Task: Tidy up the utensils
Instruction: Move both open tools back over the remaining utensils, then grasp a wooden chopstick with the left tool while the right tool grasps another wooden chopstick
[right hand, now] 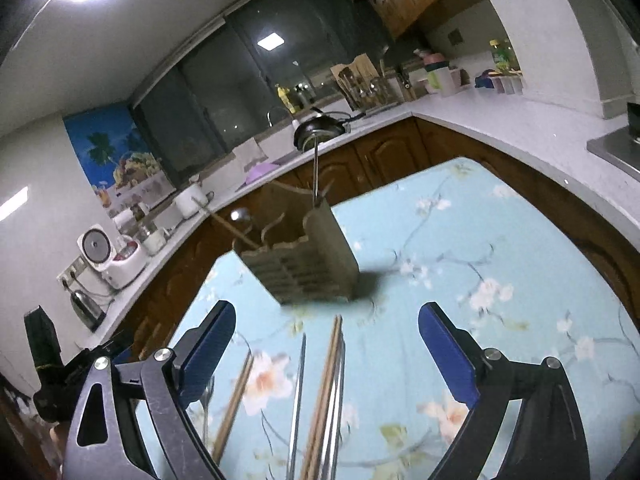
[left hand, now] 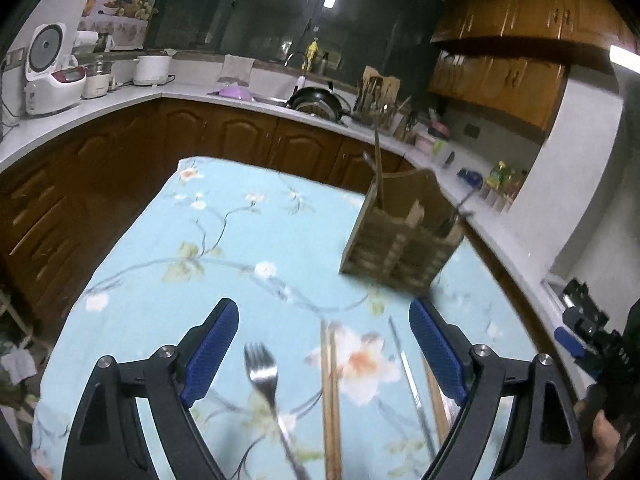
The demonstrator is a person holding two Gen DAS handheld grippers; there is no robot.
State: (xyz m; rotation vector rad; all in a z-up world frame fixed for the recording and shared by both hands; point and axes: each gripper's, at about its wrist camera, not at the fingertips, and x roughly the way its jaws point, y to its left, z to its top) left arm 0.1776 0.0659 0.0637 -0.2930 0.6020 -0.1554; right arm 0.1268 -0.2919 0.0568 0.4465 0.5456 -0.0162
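Note:
A wooden utensil holder (left hand: 400,236) stands on the blue floral tablecloth (left hand: 208,248), with a few utensils sticking out of it. It also shows in the right wrist view (right hand: 308,260). A metal fork (left hand: 266,384), a pair of wooden chopsticks (left hand: 331,396) and a thin metal utensil (left hand: 408,376) lie on the cloth between the fingers of my left gripper (left hand: 324,320), which is open and empty above them. My right gripper (right hand: 326,320) is open and empty above wooden chopsticks (right hand: 326,392), a metal utensil (right hand: 299,392) and another wooden pair (right hand: 236,396).
A white countertop (left hand: 120,100) with brown cabinets wraps around the table. On it are a rice cooker (left hand: 52,72), a pot (left hand: 152,68), a black pan (left hand: 316,100) and bottles (left hand: 504,180). The right gripper shows at the left view's right edge (left hand: 588,336).

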